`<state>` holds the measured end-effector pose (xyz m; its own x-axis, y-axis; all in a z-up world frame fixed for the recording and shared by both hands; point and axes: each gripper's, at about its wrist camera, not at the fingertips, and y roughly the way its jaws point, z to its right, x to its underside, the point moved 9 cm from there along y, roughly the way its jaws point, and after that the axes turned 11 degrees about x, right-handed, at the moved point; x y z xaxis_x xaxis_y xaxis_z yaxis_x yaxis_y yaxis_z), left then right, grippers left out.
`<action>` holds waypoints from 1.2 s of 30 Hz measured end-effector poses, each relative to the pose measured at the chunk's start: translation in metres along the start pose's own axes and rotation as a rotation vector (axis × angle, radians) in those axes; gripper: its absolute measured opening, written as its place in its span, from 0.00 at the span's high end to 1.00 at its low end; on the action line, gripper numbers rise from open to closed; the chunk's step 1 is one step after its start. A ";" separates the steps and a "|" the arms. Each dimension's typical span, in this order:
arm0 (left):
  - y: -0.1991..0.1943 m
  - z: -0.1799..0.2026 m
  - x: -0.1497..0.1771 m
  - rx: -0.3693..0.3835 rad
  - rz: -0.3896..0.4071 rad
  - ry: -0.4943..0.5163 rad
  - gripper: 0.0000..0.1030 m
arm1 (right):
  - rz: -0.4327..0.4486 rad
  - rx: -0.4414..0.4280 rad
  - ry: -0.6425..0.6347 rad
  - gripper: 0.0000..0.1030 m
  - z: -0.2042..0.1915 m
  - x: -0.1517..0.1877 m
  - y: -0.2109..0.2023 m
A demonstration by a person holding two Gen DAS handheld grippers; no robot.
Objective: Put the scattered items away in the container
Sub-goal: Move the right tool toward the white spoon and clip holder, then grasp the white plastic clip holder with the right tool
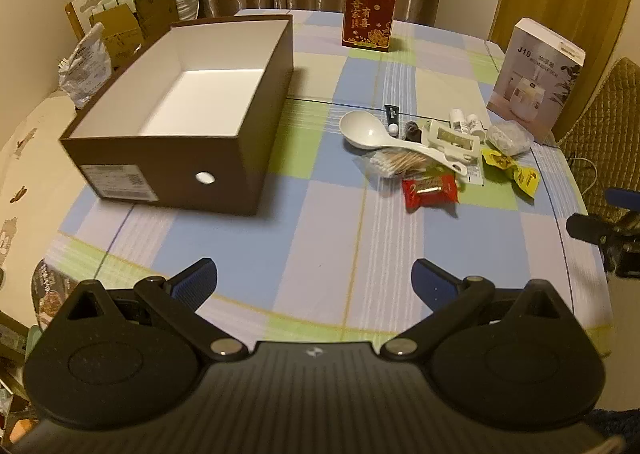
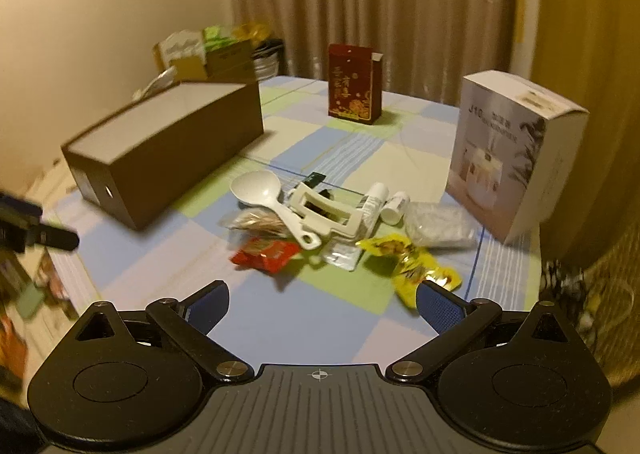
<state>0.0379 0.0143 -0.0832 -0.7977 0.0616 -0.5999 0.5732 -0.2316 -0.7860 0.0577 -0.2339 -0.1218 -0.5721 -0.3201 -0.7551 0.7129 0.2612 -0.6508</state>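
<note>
We see a round table under a pastel checked cloth (image 1: 320, 238), bearing a dark brown open cardboard box with a white interior (image 1: 192, 102), empty, at its left side. A white carton marked "J10" (image 1: 536, 82) stands at the right; a red packet with gold Chinese characters (image 1: 370, 14) stands at the back. The box's end label is too small for us to read.

Our left gripper (image 1: 314, 282) hangs above the near edge of the cloth, jaws wide apart, holding nothing. Our right gripper (image 2: 322, 304) is likewise spread and empty, just short of the scattered heap.

In that heap, right of the box and apart from it, lie a white plastic rice spoon (image 1: 372, 134), a white rectangular plastic frame (image 1: 452, 138), a red snack wrapper (image 1: 430, 190), a yellow foil wrapper (image 2: 412, 262) nearest the right gripper, and two small white bottles (image 1: 464, 122).
</note>
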 end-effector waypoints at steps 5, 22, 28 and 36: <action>0.026 0.007 -0.015 -0.007 -0.020 -0.007 0.03 | -0.001 -0.027 -0.055 0.00 0.016 0.001 0.021; 0.091 0.015 -0.041 -0.029 -0.099 -0.063 0.12 | 0.021 -0.152 -0.350 0.40 0.038 -0.017 0.104; 0.104 0.011 -0.051 -0.050 -0.108 -0.078 0.12 | 0.065 -0.205 -0.549 0.40 0.024 -0.028 0.135; 0.122 0.001 -0.057 -0.073 -0.138 -0.115 0.12 | 0.065 -0.263 -0.769 0.42 0.003 -0.029 0.173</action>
<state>0.1532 -0.0183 -0.1447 -0.8835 -0.0248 -0.4678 0.4656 -0.1569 -0.8710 0.1985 -0.1827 -0.2123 -0.0260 -0.8078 -0.5889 0.5620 0.4754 -0.6769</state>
